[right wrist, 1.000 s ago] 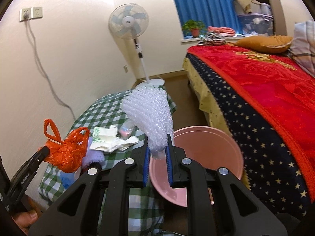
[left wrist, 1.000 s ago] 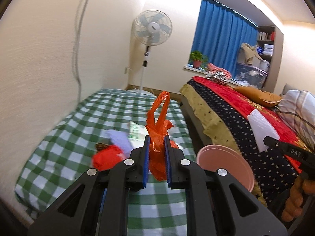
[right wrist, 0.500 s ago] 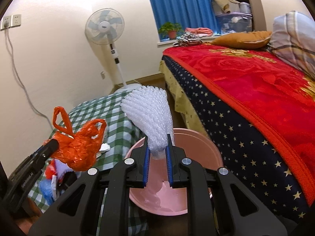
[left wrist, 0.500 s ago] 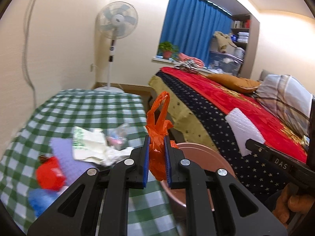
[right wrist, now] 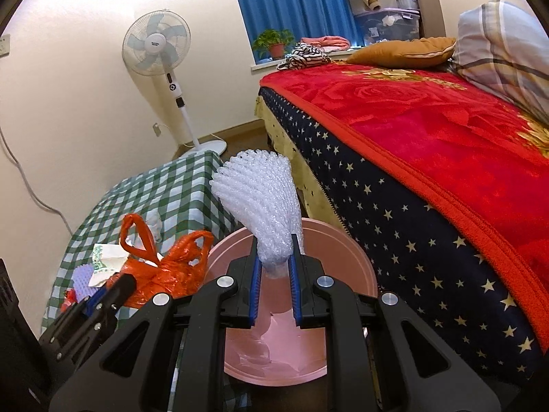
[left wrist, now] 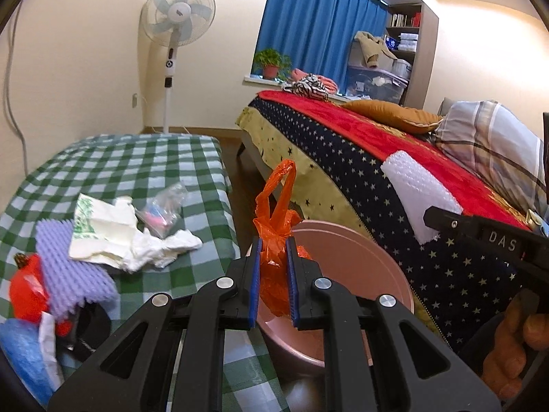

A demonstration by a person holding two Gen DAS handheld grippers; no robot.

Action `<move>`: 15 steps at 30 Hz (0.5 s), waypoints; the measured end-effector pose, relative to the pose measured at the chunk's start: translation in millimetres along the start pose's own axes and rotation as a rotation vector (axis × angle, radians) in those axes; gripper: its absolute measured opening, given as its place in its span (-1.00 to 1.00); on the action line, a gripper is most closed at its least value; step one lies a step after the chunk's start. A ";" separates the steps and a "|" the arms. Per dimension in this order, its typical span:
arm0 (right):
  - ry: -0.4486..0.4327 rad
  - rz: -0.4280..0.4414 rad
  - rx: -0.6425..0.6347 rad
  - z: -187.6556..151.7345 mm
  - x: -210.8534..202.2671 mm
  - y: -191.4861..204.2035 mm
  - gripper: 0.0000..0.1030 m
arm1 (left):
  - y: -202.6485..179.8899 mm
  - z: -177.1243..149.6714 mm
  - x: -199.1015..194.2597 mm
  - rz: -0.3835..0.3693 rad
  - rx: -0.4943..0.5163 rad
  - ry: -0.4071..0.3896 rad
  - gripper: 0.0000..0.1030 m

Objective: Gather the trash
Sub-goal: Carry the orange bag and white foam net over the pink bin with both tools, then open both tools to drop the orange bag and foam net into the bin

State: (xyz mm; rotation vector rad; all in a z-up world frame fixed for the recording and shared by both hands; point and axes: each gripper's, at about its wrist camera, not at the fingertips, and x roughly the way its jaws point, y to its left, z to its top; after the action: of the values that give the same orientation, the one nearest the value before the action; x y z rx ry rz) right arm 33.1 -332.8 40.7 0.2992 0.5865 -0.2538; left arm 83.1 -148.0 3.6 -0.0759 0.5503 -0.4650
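Observation:
My left gripper (left wrist: 272, 245) is shut on a crumpled orange plastic bag (left wrist: 278, 226), held over the near left rim of a pink basin (left wrist: 370, 257) on the floor. My right gripper (right wrist: 274, 249) is shut on a white foam net sleeve (right wrist: 260, 195), which stands up over the pink basin (right wrist: 336, 250). From the right wrist view the orange bag (right wrist: 164, 264) and the left gripper (right wrist: 113, 288) hang at the basin's left edge. The foam sleeve (left wrist: 415, 189) and the right gripper (left wrist: 446, 219) show at the right of the left wrist view.
A low table with a green checked cloth (left wrist: 130, 164) carries crumpled white paper (left wrist: 113, 233), a clear packet (left wrist: 161, 206), purple foam (left wrist: 65, 261), a red object (left wrist: 27, 292) and blue plastic (left wrist: 20, 353). A bed with a red blanket (right wrist: 446, 130) flanks the basin. A standing fan (left wrist: 171, 34) is behind.
Both grippers have moved right and down from over the table toward the pink basin, each with its load. The basin now fills more of both views.

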 end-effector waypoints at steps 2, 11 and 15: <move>0.001 -0.008 -0.005 0.1 2.1 0.4 -0.71 | 0.5 -2.3 4.7 0.001 -0.002 0.011 -0.74; 0.000 -0.028 -0.005 0.1 5.0 4.0 -0.71 | 1.6 -5.4 14.8 -0.016 -0.015 0.028 -0.74; 0.002 -0.027 -0.011 0.0 5.8 3.7 -0.70 | 0.1 -5.0 16.0 -0.018 -0.016 0.027 -0.74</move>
State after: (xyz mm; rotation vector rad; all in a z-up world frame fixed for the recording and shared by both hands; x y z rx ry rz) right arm 39.0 -330.2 38.1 0.2812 0.5945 -0.2767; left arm 92.5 -154.8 -8.4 -0.0905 0.5808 -0.4802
